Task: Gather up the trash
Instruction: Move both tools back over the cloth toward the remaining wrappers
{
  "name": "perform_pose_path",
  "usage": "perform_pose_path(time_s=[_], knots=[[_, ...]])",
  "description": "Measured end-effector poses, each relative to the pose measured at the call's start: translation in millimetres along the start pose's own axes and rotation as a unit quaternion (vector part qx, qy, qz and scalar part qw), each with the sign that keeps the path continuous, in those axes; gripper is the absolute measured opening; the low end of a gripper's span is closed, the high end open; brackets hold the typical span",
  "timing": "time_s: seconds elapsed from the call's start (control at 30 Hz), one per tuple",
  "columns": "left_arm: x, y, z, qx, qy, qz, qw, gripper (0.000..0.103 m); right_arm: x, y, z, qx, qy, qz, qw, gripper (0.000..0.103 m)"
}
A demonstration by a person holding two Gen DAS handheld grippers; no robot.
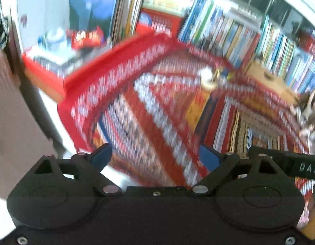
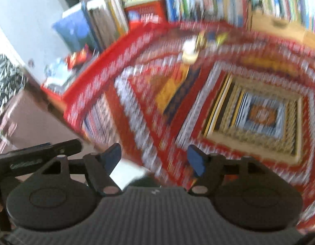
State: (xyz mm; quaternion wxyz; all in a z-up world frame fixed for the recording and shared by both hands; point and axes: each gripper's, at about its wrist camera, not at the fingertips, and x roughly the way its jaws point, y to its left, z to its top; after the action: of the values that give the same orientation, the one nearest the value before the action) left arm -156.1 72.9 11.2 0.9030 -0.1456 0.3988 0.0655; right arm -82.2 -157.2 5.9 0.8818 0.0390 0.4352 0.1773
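here both the left gripper (image 1: 155,159) and right gripper (image 2: 154,159) fingers gape empty above the rug (image 2: 218,106)

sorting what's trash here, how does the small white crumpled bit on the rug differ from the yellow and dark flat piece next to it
The small white crumpled bit is pale, rounded and bunched up; the yellow and dark flat piece is two-toned, longer and lies flat. The white bit sits nearer the bookshelf, the flat piece nearer the camera. Both rest on the red patterned rug, blurred.
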Motion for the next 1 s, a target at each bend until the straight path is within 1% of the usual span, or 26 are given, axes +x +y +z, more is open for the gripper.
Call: perform_pose_path(time_s=[0.1, 0.33, 0.43, 0.57, 0.63, 0.67, 0.7, 0.73, 0.77, 0.8, 0.87, 0.93, 0.97, 1.0], knots=[[-4, -12, 23, 0.006, -0.028, -0.004, 0.9996, 0.095, -10, -16, 33, 0.009, -0.034, -0.017, 0.999, 0.082], [7, -40, 73, 0.026, -0.057, -0.023, 0.9978, 0.095, -19, -52, 99, 0.024, -0.081, -0.045, 0.995, 0.083], [20, -54, 89, 0.031, -0.061, -0.032, 0.9971, 0.096, -19, -67, 124, 0.018, -0.099, -0.060, 0.993, 0.083], [51, -75, 101, 0.038, -0.054, -0.036, 0.9972, 0.095, -8, -85, 150, -0.004, -0.114, -0.085, 0.990, 0.083], [70, -85, 102, 0.041, -0.048, -0.043, 0.9971, 0.089, 1, -94, 161, -0.020, -0.117, -0.096, 0.988, 0.083], [81, -90, 102, 0.043, -0.042, -0.046, 0.9971, 0.081, 6, -97, 165, -0.027, -0.116, -0.100, 0.988, 0.083], [92, -95, 102, 0.046, -0.033, -0.049, 0.9972, 0.066, 13, -102, 170, -0.037, -0.115, -0.105, 0.987, 0.083], [102, -100, 101, 0.049, -0.022, -0.052, 0.9972, 0.059, 20, -105, 174, -0.046, -0.112, -0.107, 0.987, 0.083], [113, -106, 101, 0.051, -0.009, -0.054, 0.9972, 0.047, 27, -109, 178, -0.055, -0.107, -0.109, 0.987, 0.083], [125, -112, 101, 0.054, 0.002, -0.055, 0.9970, 0.041, 35, -113, 182, -0.063, -0.101, -0.109, 0.987, 0.083], [143, -121, 99, 0.065, 0.010, -0.043, 0.9969, 0.039, 52, -119, 188, -0.076, -0.089, -0.112, 0.987, 0.080], [163, -129, 98, 0.073, 0.018, -0.019, 0.9970, 0.034, 72, -126, 193, -0.083, -0.073, -0.111, 0.988, 0.077], [174, -131, 98, 0.073, 0.024, -0.009, 0.9970, 0.031, 81, -129, 196, -0.085, -0.065, -0.110, 0.988, 0.074], [185, -132, 98, 0.070, 0.030, -0.002, 0.9971, 0.031, 90, -132, 197, -0.087, -0.057, -0.109, 0.989, 0.073]])
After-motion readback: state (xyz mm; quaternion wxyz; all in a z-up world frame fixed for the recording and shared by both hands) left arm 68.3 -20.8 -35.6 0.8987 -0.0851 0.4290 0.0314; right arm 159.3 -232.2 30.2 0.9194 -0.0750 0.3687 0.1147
